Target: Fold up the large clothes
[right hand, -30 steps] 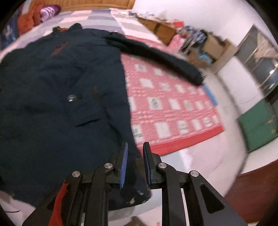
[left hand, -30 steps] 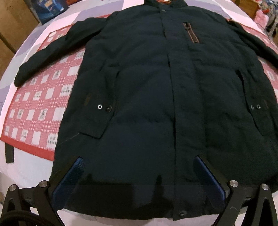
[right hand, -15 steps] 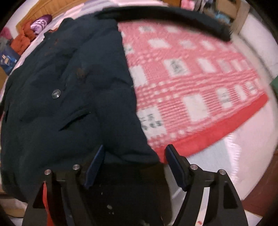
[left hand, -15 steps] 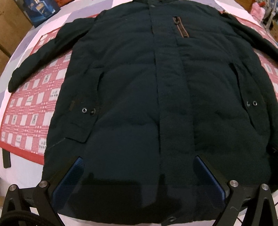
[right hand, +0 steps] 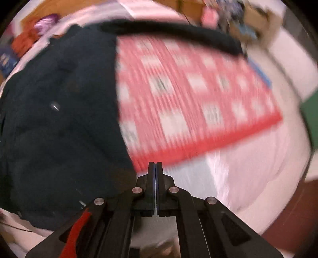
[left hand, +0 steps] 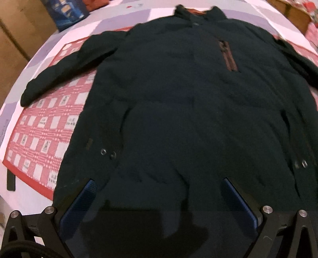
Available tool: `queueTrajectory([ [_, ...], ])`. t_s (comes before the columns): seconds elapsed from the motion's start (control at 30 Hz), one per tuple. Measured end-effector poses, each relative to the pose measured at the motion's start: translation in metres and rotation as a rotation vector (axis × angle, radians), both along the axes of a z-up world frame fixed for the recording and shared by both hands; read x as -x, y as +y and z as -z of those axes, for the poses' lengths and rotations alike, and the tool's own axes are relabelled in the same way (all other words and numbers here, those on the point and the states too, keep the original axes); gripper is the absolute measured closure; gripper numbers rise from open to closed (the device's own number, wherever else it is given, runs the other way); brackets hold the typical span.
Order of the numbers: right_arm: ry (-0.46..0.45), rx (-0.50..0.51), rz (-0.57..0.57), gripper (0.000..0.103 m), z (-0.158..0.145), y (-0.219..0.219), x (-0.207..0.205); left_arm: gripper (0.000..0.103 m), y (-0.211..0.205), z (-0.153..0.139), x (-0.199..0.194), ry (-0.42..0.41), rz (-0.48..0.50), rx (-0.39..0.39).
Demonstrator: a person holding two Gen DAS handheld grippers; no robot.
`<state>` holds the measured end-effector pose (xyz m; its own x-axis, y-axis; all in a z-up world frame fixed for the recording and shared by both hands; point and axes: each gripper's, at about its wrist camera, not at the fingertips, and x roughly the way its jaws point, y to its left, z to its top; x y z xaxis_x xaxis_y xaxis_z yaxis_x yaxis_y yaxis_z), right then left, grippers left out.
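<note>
a: what was the biggest thing in view?

b: a bed [left hand: 248, 12] with a pale lilac and white cover, and on it a red and white patterned blanket [left hand: 49, 123]. the dark coat [left hand: 188, 119] lay face up, spread flat over the blanket, collar at the far end, hem at the near end, both sleeves stretched out to the sides.

a: and where did the coat lie against the left gripper [left hand: 159, 198]?

b: its hem sat right under it. the two blue pads were spread wide apart, jaws released, with the lower front of the coat filling the space between them. neither pad pinched any cloth that i could see.

a: the right gripper [right hand: 155, 168]?

b: clenched, the two fingers pressed together with nothing between them. in that blurred view the coat [right hand: 59, 119] was off to the left of the tips, its near corner just beside the black frame, not in the jaws. the tips pointed at the red edge of the blanket [right hand: 198, 89] and the pale sheet.

a: smaller details?

b: a brown-trimmed chest zip [left hand: 228, 55], and a pair of metal snaps [left hand: 108, 153] on the left pocket flap, another pair [left hand: 300, 164] on the right one. one sleeve [right hand: 178, 35] ran across the far side of the blanket.
</note>
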<state>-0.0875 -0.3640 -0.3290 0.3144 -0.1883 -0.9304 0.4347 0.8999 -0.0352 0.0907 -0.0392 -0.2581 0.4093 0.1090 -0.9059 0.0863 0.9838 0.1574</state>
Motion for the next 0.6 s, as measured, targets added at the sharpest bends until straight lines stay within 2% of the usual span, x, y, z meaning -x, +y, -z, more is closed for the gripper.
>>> queueTrajectory([
  [0.07,-0.064,0.031,-0.108,0.103,-0.015,0.021,-0.038,0.0,0.008,0.008,-0.013,-0.006,-0.009,0.014],
  [0.1,-0.071,0.042,-0.142,0.103,-0.016,0.026,-0.049,0.0,0.014,0.015,-0.023,-0.011,-0.005,0.025],
  [0.2,-0.086,0.067,-0.277,0.103,-0.015,0.064,-0.119,0.0,0.021,0.037,-0.056,-0.034,0.033,0.041],
  [0.33,-0.116,0.047,-0.367,0.103,0.001,0.108,-0.21,0.0,0.017,0.069,-0.114,-0.066,0.108,0.014],
  [0.43,-0.119,0.081,-0.442,0.103,0.017,0.134,-0.271,0.0,0.02,0.092,-0.157,-0.072,0.155,0.01],
  [0.5,-0.091,0.069,-0.489,0.102,0.031,0.142,-0.3,0.0,0.034,0.108,-0.181,-0.073,0.146,-0.011],
  [0.57,-0.046,0.075,-0.472,0.102,0.054,0.115,-0.322,0.0,0.064,0.118,-0.198,-0.061,0.15,0.096],
  [0.6,-0.055,0.11,-0.422,0.102,0.061,0.089,-0.321,0.0,0.075,0.118,-0.202,-0.063,0.15,0.117],
])
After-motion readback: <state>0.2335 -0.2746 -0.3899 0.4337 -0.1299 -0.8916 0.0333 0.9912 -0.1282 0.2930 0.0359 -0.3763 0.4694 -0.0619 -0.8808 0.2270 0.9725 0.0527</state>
